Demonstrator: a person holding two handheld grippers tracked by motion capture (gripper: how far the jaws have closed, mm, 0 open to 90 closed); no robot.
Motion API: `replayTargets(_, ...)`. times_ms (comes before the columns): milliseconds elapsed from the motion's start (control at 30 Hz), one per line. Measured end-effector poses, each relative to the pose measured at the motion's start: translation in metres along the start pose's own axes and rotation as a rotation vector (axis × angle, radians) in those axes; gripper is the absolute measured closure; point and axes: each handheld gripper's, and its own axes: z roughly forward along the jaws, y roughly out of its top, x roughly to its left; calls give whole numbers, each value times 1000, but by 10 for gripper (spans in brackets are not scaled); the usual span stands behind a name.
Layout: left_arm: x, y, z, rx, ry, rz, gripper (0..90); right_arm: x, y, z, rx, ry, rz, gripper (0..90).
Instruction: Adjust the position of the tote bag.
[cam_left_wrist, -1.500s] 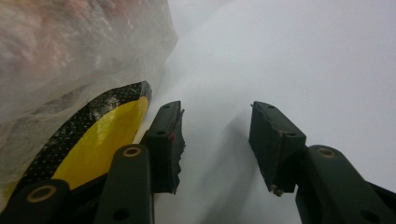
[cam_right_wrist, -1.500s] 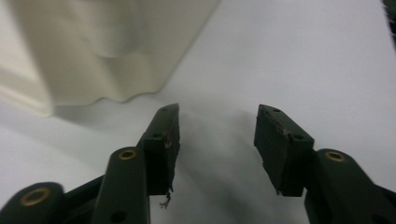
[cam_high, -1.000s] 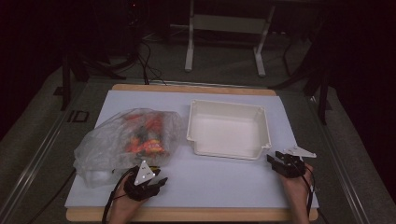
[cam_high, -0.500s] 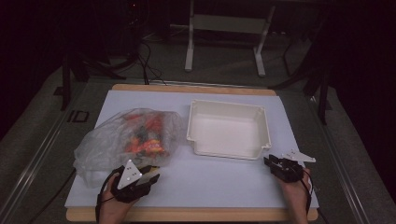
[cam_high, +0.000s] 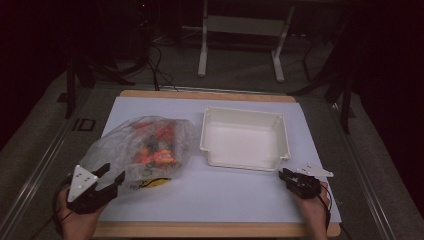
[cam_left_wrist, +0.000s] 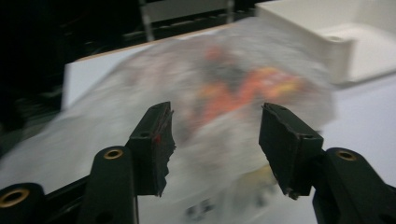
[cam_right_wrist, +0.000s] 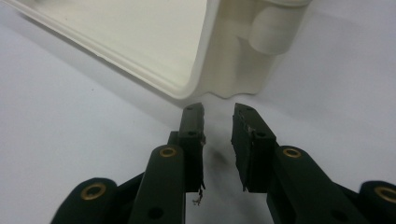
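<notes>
The left claw (cam_high: 111, 178), jaws just opening wider with nothing between them, approaches the plastic bag (cam_high: 142, 150) lying left of the white tray (cam_high: 245, 160). The right claw (cam_high: 284, 174), narrowing but empty, waits by the tray's corner. Next: pinch the bag's near edge.

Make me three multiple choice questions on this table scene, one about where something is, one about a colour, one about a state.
1. The clear plastic bag lies where relative to the tray?
A. inside it
B. to its left
C. behind it

2. What colour is the tray?
A. white
B. blue
C. black

3. What state is the left hand-held gripper in?
A. shut on the bag
B. shut on the tray
C. open

Answers:
1. B, the high view shows the bag left of the tray.
2. A, walls and floor are white.
3. C, its jaws stand apart before the bag.
</notes>
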Motion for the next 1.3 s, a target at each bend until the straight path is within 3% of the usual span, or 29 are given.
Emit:
replayTargets(267,24,-13,-8,21,95,-65,353,0,0,0,2,1,1,726)
replayTargets(333,27,-16,-5,44,103,-69,319,0,0,0,1,1,0,725)
replayTargets(533,34,-25,3,58,120,-149,262,1,0,1,5,1,-11,721)
replayTargets(767,37,-30,5,88,158,-165,227,1,0,1,9,0,-17,717)
replayTargets(833,35,-31,6,87,147,-152,310,1,0,1,9,0,-19,717)
replayTargets(933,30,-28,3,72,149,-108,576,2,0,1,8,-1,-19,717)
replayTargets(1067,21,-17,-5,16,147,-48,739,1,0,1,6,0,-19,717)
replayTargets(1200,18,-5,-17,-50,104,-41,799,2,0,0,-2,3,-19,716)
replayTargets(1300,17,1,-24,-70,155,-40,782,2,0,0,-3,5,-19,715)
